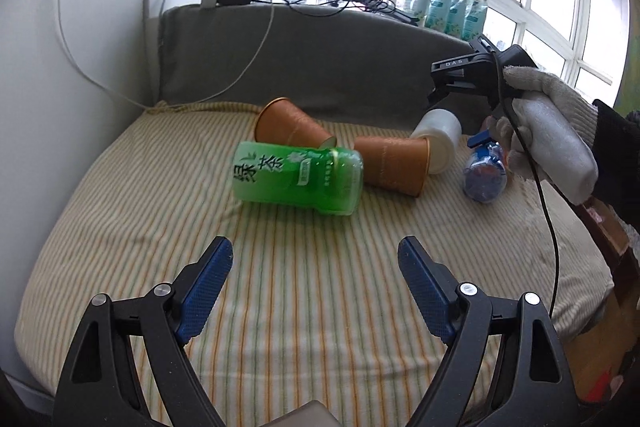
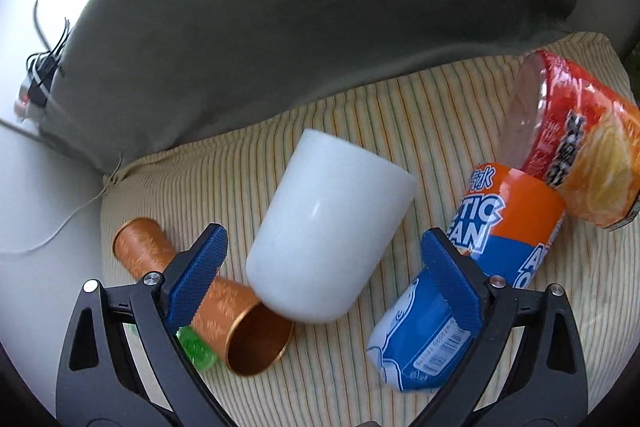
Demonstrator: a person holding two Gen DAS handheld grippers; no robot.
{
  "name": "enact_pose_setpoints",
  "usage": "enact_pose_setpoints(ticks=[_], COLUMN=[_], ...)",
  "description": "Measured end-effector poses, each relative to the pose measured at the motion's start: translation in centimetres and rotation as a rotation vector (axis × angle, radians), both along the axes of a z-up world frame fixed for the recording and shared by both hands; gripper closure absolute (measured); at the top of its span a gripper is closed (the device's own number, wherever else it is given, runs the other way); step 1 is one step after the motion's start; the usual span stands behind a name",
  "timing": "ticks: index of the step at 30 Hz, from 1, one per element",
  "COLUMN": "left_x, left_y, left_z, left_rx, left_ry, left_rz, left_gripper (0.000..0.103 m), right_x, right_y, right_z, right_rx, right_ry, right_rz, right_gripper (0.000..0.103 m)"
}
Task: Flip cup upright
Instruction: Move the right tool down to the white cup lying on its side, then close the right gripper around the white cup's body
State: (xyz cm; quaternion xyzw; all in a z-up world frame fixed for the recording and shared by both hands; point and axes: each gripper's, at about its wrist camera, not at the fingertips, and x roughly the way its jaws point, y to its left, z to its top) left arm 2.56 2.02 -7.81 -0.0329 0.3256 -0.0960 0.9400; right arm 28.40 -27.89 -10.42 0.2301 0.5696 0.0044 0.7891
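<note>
Right gripper (image 2: 324, 259) is spread wide and empty, straddling the tipped white cup (image 2: 328, 227), lined up to grab its sides.

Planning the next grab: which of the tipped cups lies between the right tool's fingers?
The white cup, lying tipped between the open fingers of the right tool. The two copper cups lie off to its left.

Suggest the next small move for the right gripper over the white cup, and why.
Probably ease the right gripper forward and down so its open jaws straddle the white cup, then close. The cup lies on its side between the blue pads, ungripped, leaning against a copper cup; the left gripper is open and well back.
</note>
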Motion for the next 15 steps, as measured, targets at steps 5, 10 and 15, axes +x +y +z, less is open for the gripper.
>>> enact_pose_setpoints(ticks=[5,10,15], left_x=[0.0,0.2,0.3], left_y=[0.6,1.5,2.1], left_z=[-0.3,-0.2,-0.4], left_rx=[-0.012,-0.017,-0.014], left_ry=[0.003,-0.008,-0.01], left_rz=[0.01,0.035,0.055], left_gripper=[0.018,0.018,0.018], right_x=[2.0,3.0,3.3], right_y=[-0.4,-0.2,0.7], right_z=[-1.5,-1.9,-1.7], right_rx=[0.017,-0.011,-0.059], right_ry=[0.054,0.058,0.064], right_rz=[-0.048,-0.066,-0.039], right_gripper=[0.003,0.008,0.019])
